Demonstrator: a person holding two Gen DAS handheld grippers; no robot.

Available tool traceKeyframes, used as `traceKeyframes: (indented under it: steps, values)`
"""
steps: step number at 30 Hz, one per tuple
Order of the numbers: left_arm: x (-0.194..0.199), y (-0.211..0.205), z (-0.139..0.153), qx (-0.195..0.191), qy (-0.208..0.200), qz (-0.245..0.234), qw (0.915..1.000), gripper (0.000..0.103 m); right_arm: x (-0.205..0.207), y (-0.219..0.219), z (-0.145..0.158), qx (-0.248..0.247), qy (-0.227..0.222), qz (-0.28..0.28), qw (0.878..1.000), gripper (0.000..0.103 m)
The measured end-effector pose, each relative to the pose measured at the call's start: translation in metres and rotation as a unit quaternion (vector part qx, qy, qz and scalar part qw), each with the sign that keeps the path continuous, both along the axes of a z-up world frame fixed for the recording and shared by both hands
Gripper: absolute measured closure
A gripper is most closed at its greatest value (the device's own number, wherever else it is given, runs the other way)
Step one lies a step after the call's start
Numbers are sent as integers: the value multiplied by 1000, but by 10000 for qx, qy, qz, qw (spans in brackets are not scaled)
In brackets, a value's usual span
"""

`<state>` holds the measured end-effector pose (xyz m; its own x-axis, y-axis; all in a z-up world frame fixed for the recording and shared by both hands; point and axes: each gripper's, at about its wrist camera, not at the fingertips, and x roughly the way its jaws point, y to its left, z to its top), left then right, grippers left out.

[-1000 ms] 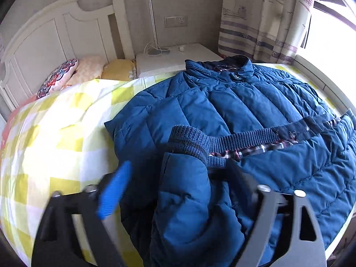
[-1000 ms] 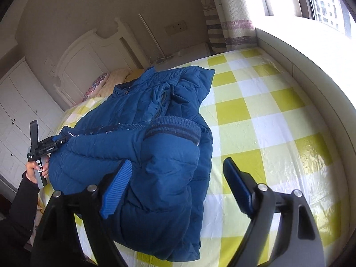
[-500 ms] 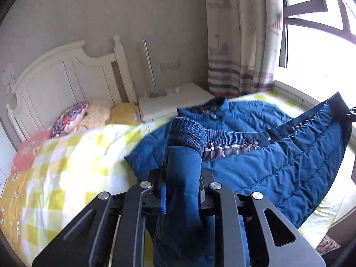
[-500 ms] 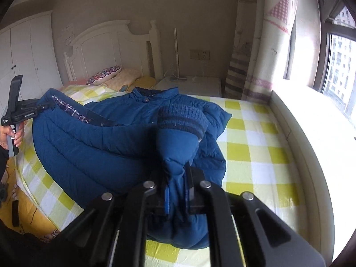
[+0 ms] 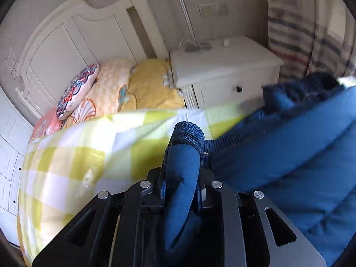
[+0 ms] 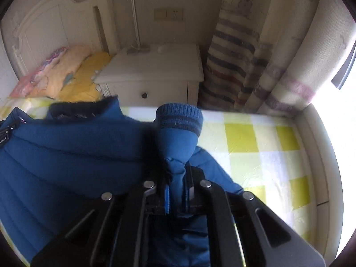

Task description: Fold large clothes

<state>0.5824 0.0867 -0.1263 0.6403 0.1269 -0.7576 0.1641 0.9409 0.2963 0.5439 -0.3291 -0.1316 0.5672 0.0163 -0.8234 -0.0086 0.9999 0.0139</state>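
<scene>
A large blue quilted jacket (image 5: 300,155) lies over the yellow-and-white checked bed (image 5: 77,155). My left gripper (image 5: 181,178) is shut on one jacket sleeve just below its ribbed knit cuff (image 5: 188,134). The jacket body stretches to the right of it. In the right wrist view my right gripper (image 6: 178,191) is shut on the other sleeve, with its striped knit cuff (image 6: 179,119) standing above the jaws. The jacket body (image 6: 66,155) and dark collar (image 6: 84,109) spread to its left. The left gripper's body shows at the far left edge (image 6: 5,133).
A white nightstand (image 5: 222,71) stands beyond the bed, next to the white headboard (image 5: 77,40). Pillows (image 5: 100,91) lie at the head. Striped curtains (image 6: 244,55) hang at the right, by a bright window. The checked sheet (image 6: 267,155) lies bare to the right of the jacket.
Both grippers were open over the sleeves a second ago, then shut on them and lifted. Now both have moved forward toward the headboard, carrying the sleeves and dragging the jacket body.
</scene>
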Motion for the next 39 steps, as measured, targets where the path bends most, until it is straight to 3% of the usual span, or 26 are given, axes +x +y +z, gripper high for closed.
traceKeyframes:
  steps: [4,8,10,12,14,15,16,17,18,20,21,24,26,28,29,30,32,33,39]
  values:
    - [-13,6,23,-109,-349,-169,9992,83,-14,-6,19,43,-330,144,9993,95]
    - [-11,21,56,-935,-511,-131,9942,83,-20,-21,52,647,-724,116,9952,95]
    - [2,16,43,-896,-369,-69,9953,83,-8,-19,38,548,-586,8,9968,93]
    - [19,8,6,-601,161,-12,9981,80,7,-11,-1,308,8,55,9995,80]
    - [20,10,2,-558,196,66,9982,76,4,-12,-8,336,-34,-41,9994,67]
    - [17,10,8,-456,124,145,9988,64,3,-13,-5,287,-34,-86,9995,64]
    - [14,11,13,-333,43,214,9992,42,-1,-15,0,233,-32,-186,9995,51]
    - [8,12,21,-187,-93,266,9994,28,-6,-17,5,278,-83,-254,9993,41]
    - [-2,10,32,-22,-392,292,9988,7,-14,-18,15,402,-244,-222,9986,41]
    - [-25,-1,61,125,-1062,158,9941,5,-28,-7,39,365,-613,-6,9975,41]
    - [-33,-10,73,89,-1192,31,9928,5,-31,4,49,254,-733,143,9969,41]
    - [-40,-52,93,-62,-1145,-448,9924,4,-26,50,69,2,-861,737,9936,40]
    - [-33,-80,86,215,-1047,-587,9925,4,-14,77,66,-413,-804,945,9914,33]
    - [-18,-94,61,696,-909,-579,9917,4,2,90,42,-1162,-543,968,9870,30]
    - [-8,-94,42,1077,-858,-504,9892,4,11,89,19,-1615,-301,923,9821,19]
    - [4,-89,19,1295,-655,-424,9885,4,20,79,-1,-1523,-47,929,9840,11]
    - [19,-61,7,389,-185,-359,9984,4,29,42,-8,-156,201,697,9972,10]
    - [24,-49,8,116,-94,-240,9996,4,30,34,-10,93,247,670,9974,9]
    - [31,-41,-5,-234,272,-210,9991,4,27,43,-18,-80,395,737,9965,8]
